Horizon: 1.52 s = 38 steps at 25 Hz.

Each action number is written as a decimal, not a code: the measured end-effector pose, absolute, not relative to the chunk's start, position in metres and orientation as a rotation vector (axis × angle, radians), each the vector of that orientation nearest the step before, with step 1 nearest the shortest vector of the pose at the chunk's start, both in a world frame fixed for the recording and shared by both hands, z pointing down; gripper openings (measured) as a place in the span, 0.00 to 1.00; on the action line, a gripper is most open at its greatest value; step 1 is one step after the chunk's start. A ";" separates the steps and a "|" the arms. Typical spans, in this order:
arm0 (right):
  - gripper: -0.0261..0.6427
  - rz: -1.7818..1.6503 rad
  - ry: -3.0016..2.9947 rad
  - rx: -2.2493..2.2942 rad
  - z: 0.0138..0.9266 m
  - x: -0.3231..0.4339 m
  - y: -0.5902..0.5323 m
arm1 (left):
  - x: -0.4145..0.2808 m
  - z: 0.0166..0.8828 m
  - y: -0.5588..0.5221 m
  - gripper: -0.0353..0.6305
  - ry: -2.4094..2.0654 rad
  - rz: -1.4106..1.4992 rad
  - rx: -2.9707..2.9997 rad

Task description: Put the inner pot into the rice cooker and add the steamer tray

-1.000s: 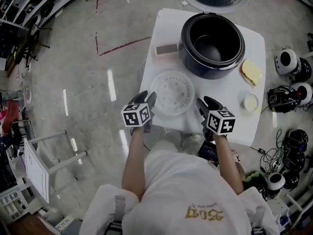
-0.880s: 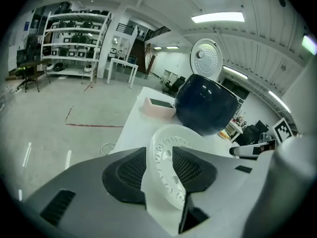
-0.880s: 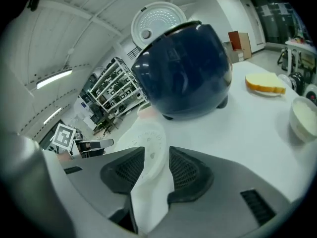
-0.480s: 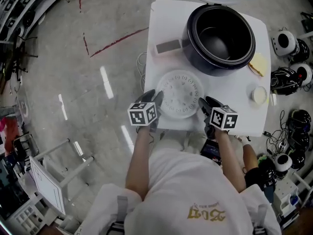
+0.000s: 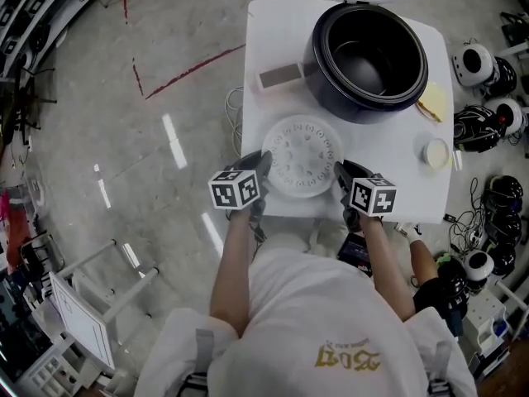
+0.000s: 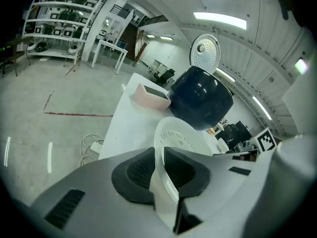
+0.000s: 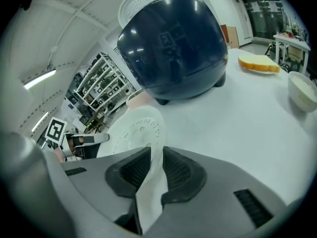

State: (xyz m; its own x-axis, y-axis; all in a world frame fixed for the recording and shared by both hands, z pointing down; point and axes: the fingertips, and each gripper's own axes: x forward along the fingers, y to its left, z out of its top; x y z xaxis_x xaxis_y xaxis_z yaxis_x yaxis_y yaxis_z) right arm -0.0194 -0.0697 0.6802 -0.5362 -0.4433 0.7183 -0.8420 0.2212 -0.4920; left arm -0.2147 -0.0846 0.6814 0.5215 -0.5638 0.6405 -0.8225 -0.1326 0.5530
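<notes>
The white round steamer tray [image 5: 302, 157] lies on the white table [image 5: 397, 193], in front of the open dark rice cooker [image 5: 368, 60], whose inside looks dark and bare. My left gripper [image 5: 263, 164] is at the tray's left rim and my right gripper [image 5: 339, 174] at its right rim. Both pairs of jaws have just been closing with the rim between them. In the left gripper view the tray [image 6: 181, 138] has its rim pinched between the left gripper's [image 6: 159, 157] pads. In the right gripper view the right gripper [image 7: 154, 165] clamps the tray [image 7: 136, 130] in the same way.
A pinkish box [image 5: 281, 77] sits left of the cooker, a yellow sponge-like piece [image 5: 434, 102] and a small white bowl [image 5: 436, 153] to its right. The cooker's lid [image 6: 204, 51] stands raised behind it. Cables and several round devices [image 5: 483, 64] lie on the floor at the right.
Both grippers dropped to the tray's rim and their jaws closed on it, left and right. The tray has stayed on the table.
</notes>
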 end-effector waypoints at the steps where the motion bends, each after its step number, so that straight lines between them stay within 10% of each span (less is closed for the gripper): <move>1: 0.17 1.256 -2.075 1.187 0.680 -0.020 -0.069 | -0.216 0.681 -0.085 0.17 -1.149 0.331 1.815; 38: 0.11 1.142 -2.507 1.262 0.517 -0.068 -0.108 | -0.272 0.530 -0.112 0.14 -1.223 -0.221 1.937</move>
State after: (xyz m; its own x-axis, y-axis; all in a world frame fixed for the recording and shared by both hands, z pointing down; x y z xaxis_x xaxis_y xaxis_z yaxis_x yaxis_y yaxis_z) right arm -0.0677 -0.1080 0.5169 -0.6476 -0.6452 0.4053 -0.7293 0.3708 -0.5750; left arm -0.2724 -0.1117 0.5303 0.5136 -0.8175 0.2605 -0.6743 -0.1968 0.7118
